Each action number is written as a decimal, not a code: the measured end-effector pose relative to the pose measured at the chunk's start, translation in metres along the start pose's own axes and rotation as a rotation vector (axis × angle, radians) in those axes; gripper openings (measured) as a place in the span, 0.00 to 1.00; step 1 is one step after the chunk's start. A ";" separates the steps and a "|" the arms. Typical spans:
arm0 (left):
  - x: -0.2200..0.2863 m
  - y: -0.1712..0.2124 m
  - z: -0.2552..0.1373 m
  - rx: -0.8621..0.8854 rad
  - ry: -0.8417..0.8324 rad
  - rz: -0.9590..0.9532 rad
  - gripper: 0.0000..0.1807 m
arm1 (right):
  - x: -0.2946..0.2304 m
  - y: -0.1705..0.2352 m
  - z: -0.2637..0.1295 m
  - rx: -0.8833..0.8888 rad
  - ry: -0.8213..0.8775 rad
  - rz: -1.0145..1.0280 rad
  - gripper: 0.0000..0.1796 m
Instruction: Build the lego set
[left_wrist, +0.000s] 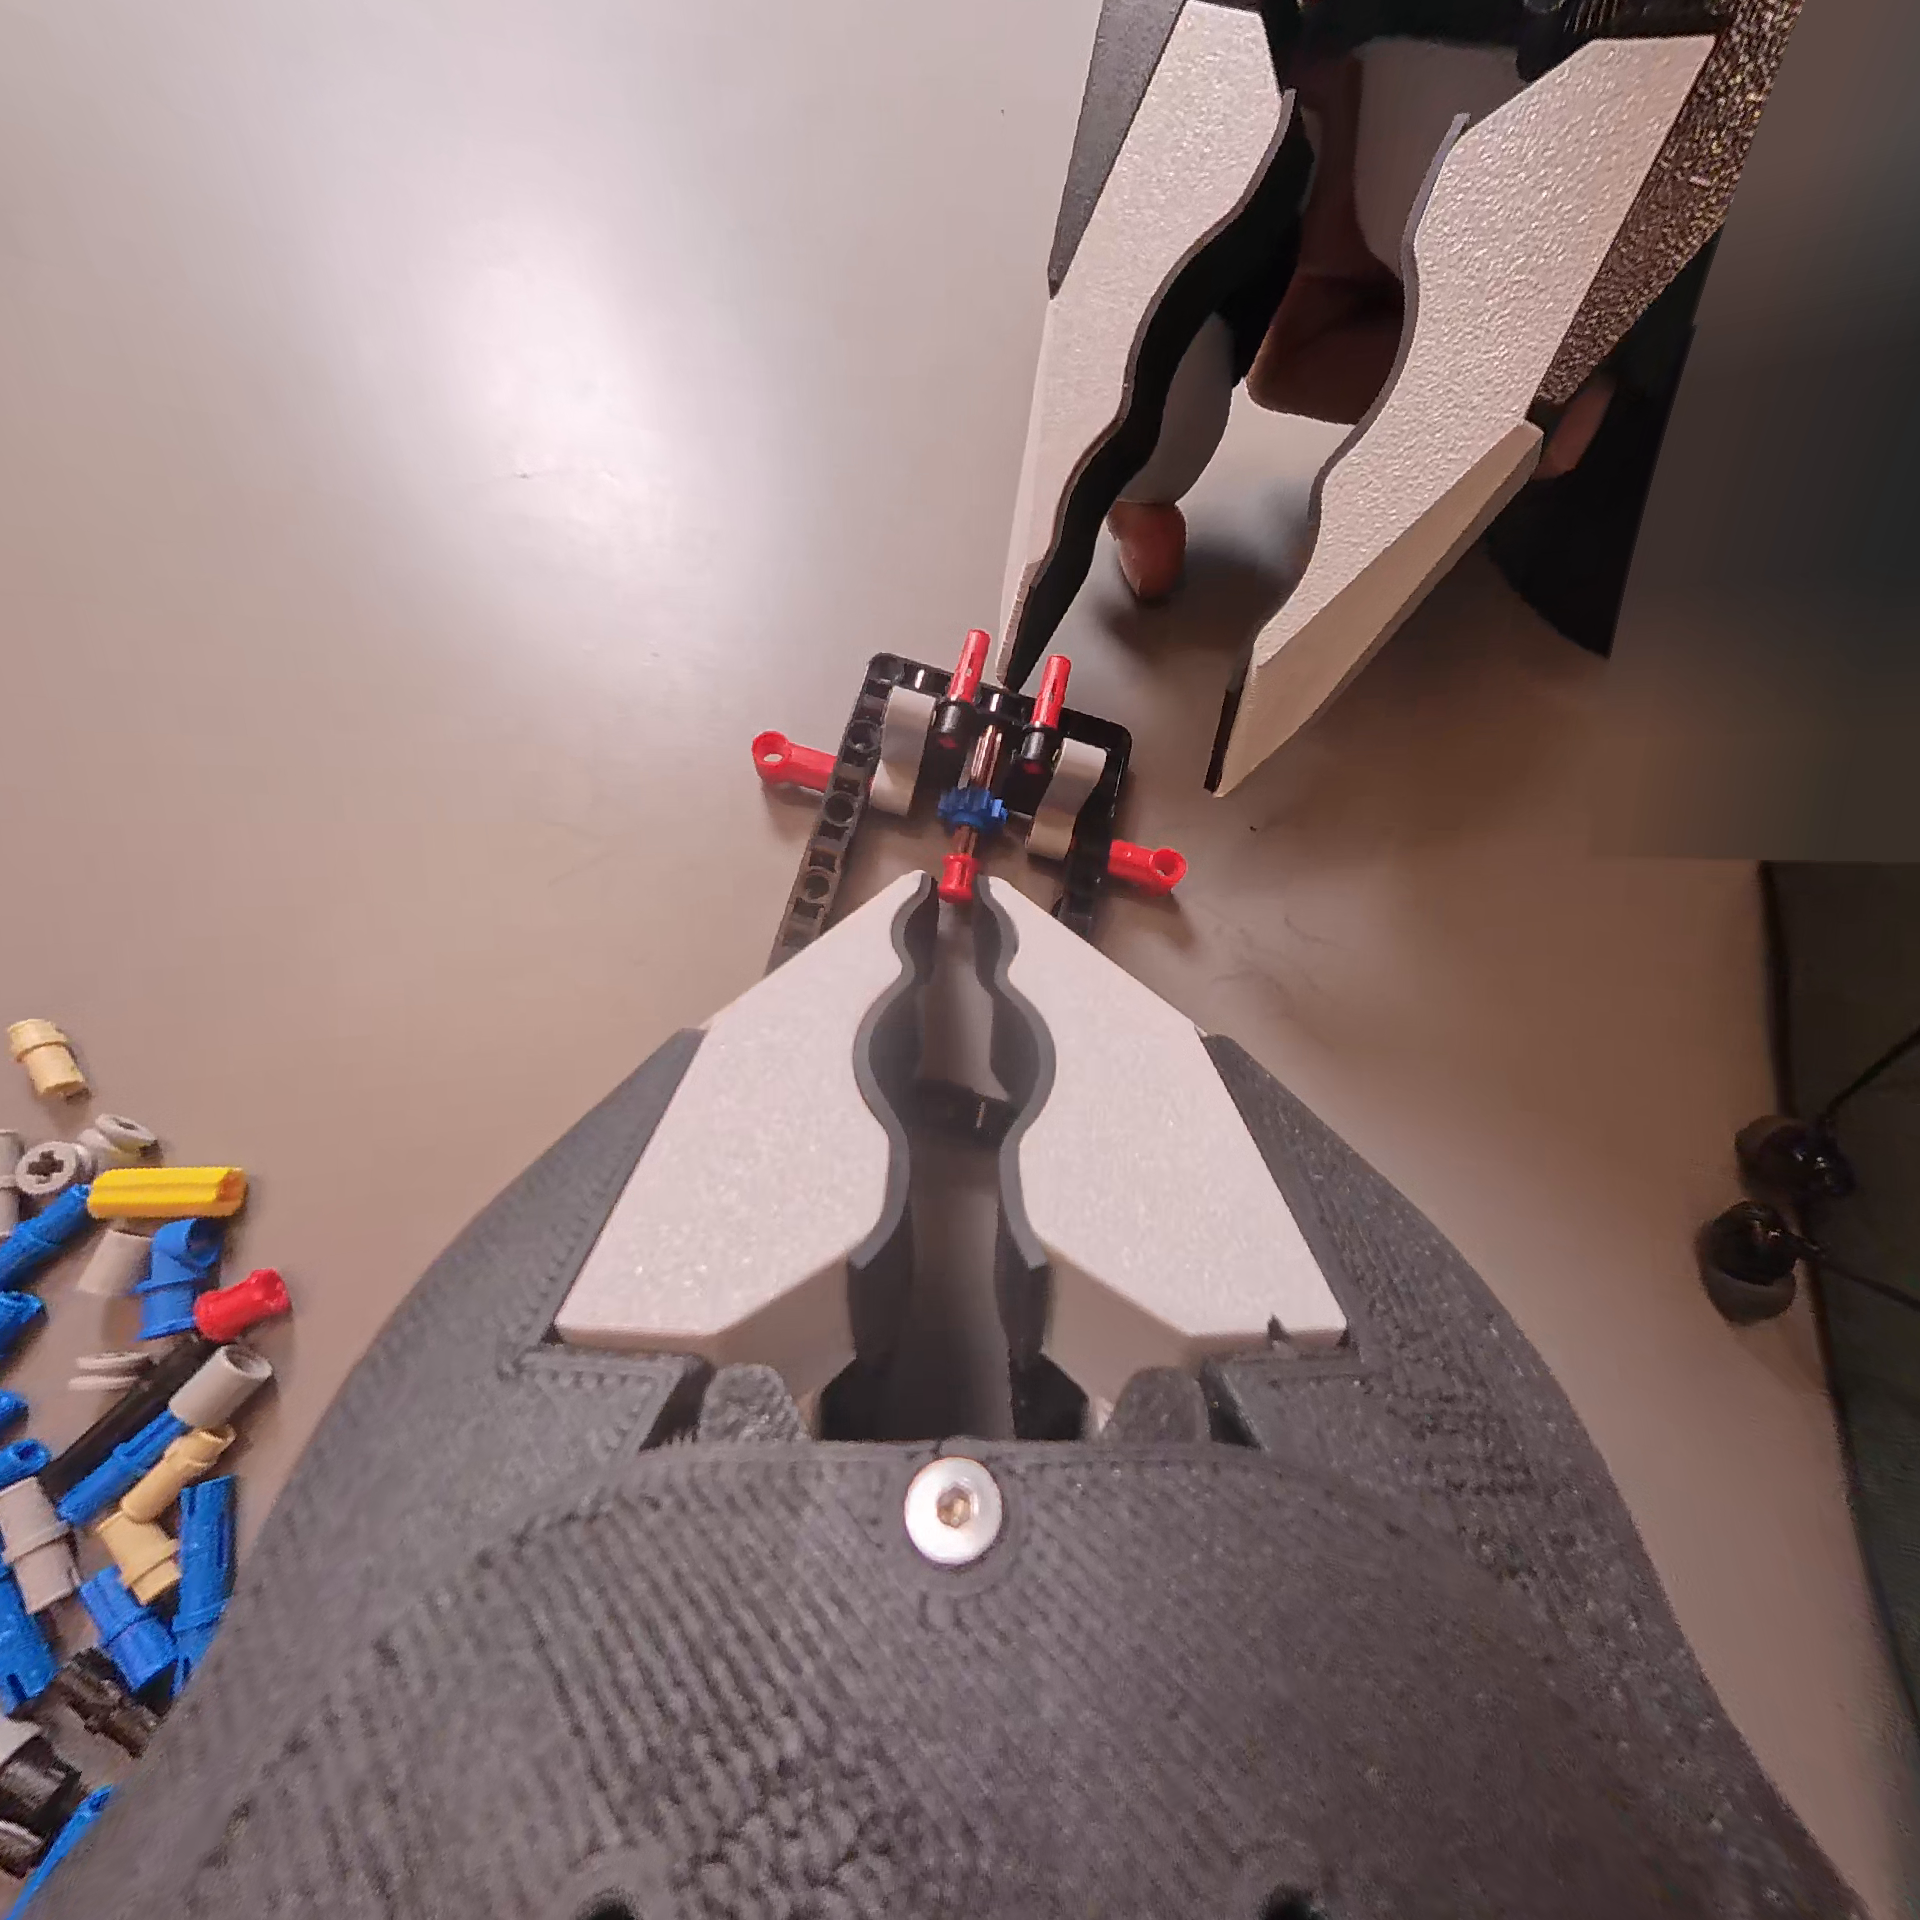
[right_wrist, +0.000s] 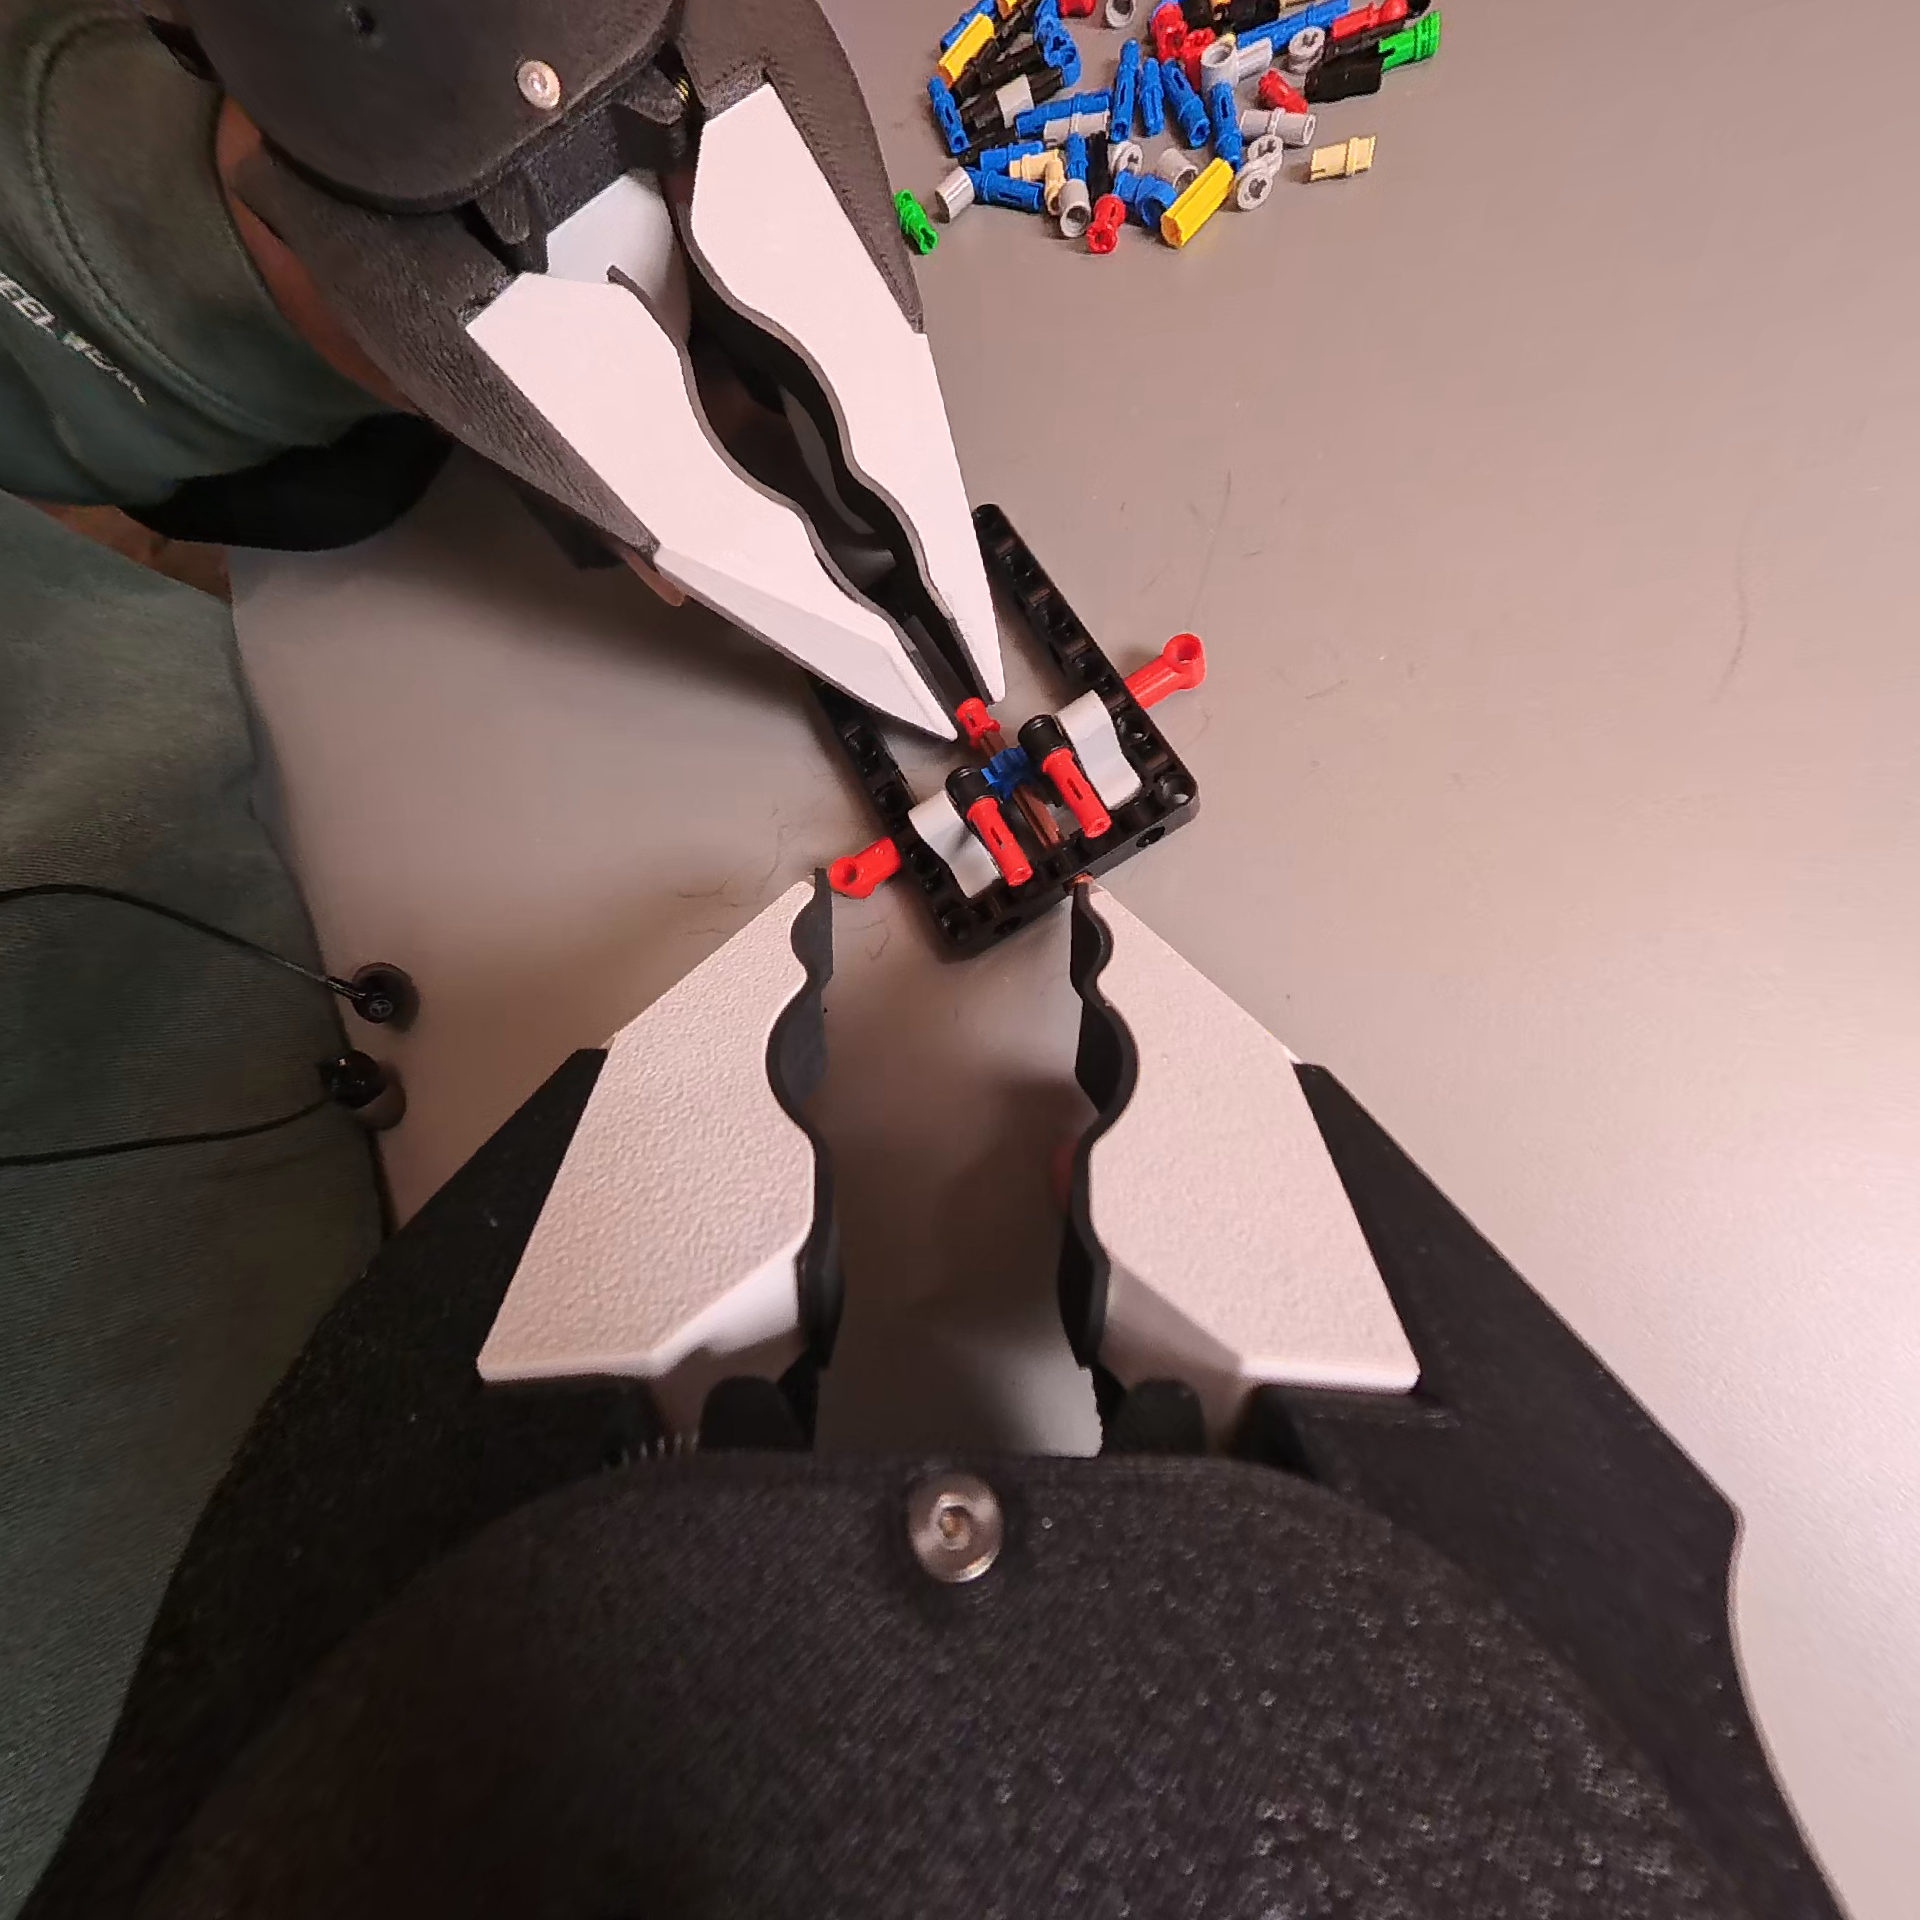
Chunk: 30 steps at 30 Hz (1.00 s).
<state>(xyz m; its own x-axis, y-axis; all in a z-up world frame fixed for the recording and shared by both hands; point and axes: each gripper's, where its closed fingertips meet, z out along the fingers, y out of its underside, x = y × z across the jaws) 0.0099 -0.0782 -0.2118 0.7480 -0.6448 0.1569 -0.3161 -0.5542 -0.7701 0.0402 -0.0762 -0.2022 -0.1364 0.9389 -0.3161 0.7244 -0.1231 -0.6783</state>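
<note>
Left tool (left_wrist: 958, 902): fingers nearly together, pinching the small red bush (left_wrist: 957, 875) on the near end of the centre axle (left_wrist: 966, 831). Right tool (right_wrist: 951, 904): fingers spread wide, gripping nothing, one fingertip at the far end of that axle, where it pokes through the frame's edge; contact there looks likely but the view is too tight to confirm.

Assembly: black frame (right_wrist: 1049, 790) lies flat on the counter (right_wrist: 1455, 623), between the 2 tools. Fitted so far: 2 grey curved pieces, 2 red pins in black sleeves, 1 blue gear (left_wrist: 964, 808) on the axle, 2 red connectors sticking out of opposite sides.

Loose pieces (right_wrist: 1164, 114) sit well apart from the frame in a heap: blue, black, grey, red, yellow, tan, green.

Progress: early sub-assembly only. Step in hand appears to be seating the axle and bush. Most of the heap is unused, so most of the build remains.
</note>
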 end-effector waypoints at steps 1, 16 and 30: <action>0.000 0.000 0.000 0.002 0.006 -0.006 0.03 | 0.000 0.000 0.000 0.000 0.000 -0.001 0.25; -0.002 -0.001 -0.001 0.000 0.040 -0.032 0.03 | -0.001 0.000 0.000 0.004 -0.006 -0.005 0.25; -0.005 -0.003 -0.002 -0.049 0.216 -0.045 0.03 | -0.002 0.000 -0.001 0.016 -0.020 -0.015 0.24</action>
<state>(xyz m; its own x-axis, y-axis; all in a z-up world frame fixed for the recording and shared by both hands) 0.0060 -0.0746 -0.2090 0.6216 -0.7138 0.3228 -0.3174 -0.6062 -0.7293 0.0410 -0.0774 -0.2012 -0.1610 0.9342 -0.3184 0.7113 -0.1138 -0.6936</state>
